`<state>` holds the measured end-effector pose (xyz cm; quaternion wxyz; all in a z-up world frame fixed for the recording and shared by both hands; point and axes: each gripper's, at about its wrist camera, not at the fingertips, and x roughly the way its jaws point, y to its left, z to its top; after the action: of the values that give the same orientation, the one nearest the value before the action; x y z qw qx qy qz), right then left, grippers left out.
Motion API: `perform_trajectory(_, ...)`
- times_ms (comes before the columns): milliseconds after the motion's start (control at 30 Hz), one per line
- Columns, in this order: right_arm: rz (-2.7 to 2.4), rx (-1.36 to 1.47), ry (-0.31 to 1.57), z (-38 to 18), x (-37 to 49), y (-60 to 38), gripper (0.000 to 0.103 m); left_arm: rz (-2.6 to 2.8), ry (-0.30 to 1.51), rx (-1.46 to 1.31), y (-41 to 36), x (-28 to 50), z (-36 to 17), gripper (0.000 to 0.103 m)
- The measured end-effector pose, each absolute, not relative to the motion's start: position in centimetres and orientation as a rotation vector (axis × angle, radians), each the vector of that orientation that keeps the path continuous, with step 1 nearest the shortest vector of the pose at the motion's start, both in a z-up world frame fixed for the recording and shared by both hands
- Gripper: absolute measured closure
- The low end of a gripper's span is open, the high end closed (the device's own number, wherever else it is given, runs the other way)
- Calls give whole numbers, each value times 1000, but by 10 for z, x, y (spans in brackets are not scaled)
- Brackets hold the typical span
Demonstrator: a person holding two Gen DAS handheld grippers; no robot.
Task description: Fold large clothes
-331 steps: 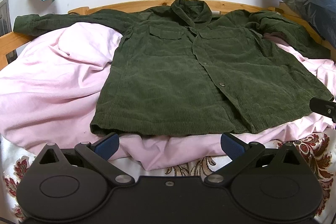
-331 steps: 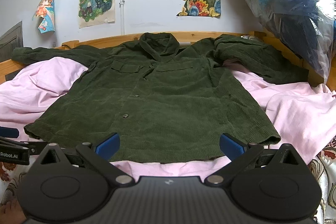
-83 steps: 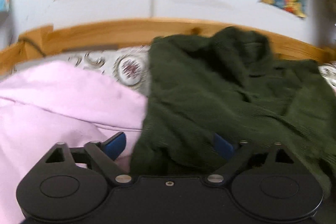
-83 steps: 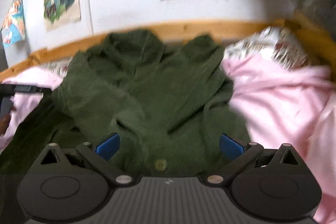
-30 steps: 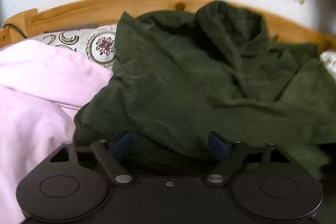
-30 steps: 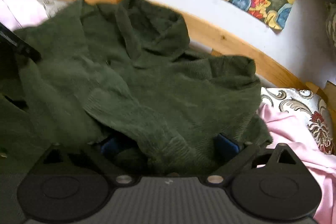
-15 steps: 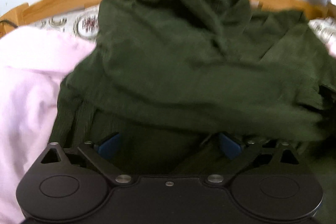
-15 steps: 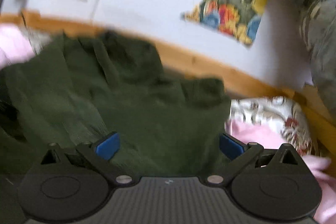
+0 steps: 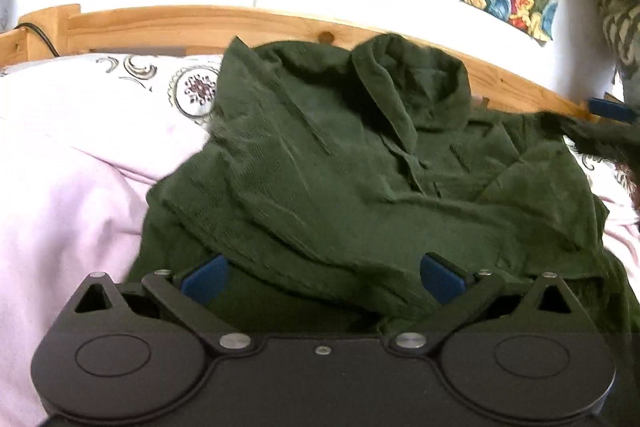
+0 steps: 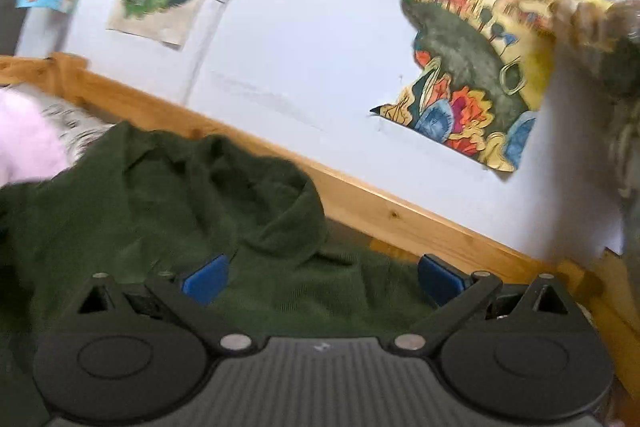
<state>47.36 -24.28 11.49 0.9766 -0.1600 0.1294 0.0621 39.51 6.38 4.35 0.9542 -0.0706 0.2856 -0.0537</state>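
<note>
A dark green corduroy jacket (image 9: 360, 179) lies bunched on the bed, its lower part folded up toward the collar (image 9: 420, 87). My left gripper (image 9: 322, 273) is open, low over the near fold, holding nothing. My right gripper (image 10: 320, 277) is open over the jacket (image 10: 160, 195) near the collar (image 10: 280, 211), tilted toward the wall. A blue fingertip (image 9: 612, 109) of the right gripper shows at the far right of the left wrist view, beside a raised bit of green cloth.
A pink blanket (image 9: 72, 179) covers the bed to the left. A wooden bed rail (image 9: 200, 23) runs behind the jacket, below a white wall with posters (image 10: 472, 67). A patterned sheet (image 9: 160, 79) shows near the rail.
Both grippers have let go of the folded-up jacket part and opened. The right gripper has lifted and tilted up toward the wall. The left gripper has drawn back a little.
</note>
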Motion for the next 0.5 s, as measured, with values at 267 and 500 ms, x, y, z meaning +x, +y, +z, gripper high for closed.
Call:
perform_trajectory(267, 32, -137, 399, 121, 597, -214, 19, -107, 625, -233, 85, 390, 35, 1)
perform_trajectory(500, -6, -149, 459, 118, 647, -195, 59, -119, 621, -198, 84, 384, 31, 1)
